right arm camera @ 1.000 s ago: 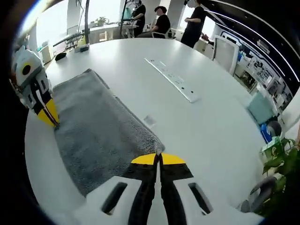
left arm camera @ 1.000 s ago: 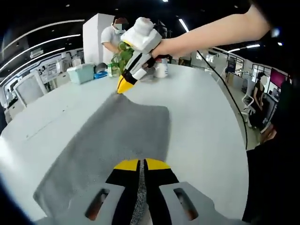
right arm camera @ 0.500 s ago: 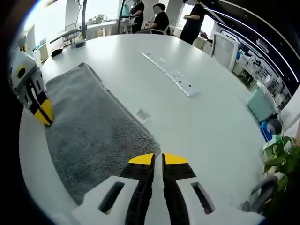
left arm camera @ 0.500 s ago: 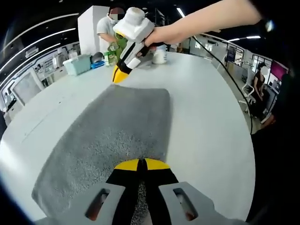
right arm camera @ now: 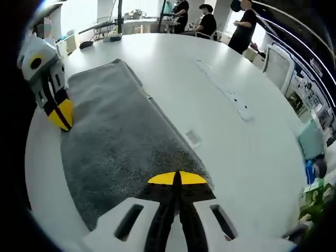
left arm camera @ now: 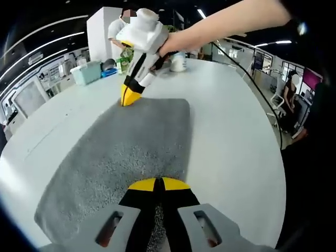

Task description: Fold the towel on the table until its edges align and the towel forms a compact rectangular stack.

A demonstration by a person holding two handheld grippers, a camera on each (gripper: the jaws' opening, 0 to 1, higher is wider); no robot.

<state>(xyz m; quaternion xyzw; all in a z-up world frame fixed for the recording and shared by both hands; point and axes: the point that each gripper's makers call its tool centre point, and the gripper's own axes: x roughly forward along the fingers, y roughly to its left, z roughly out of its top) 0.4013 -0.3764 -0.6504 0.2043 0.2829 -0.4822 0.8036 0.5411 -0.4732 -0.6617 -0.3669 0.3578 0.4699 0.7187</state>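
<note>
The grey towel [left arm camera: 131,152] lies flat on the white worktop [left arm camera: 231,131]. The left gripper [left arm camera: 158,185] jaws are clamped on its near edge; the right gripper [right arm camera: 177,179] jaws are together at the far corner. Judged soft, limp, light: best gripped at corners.
</note>
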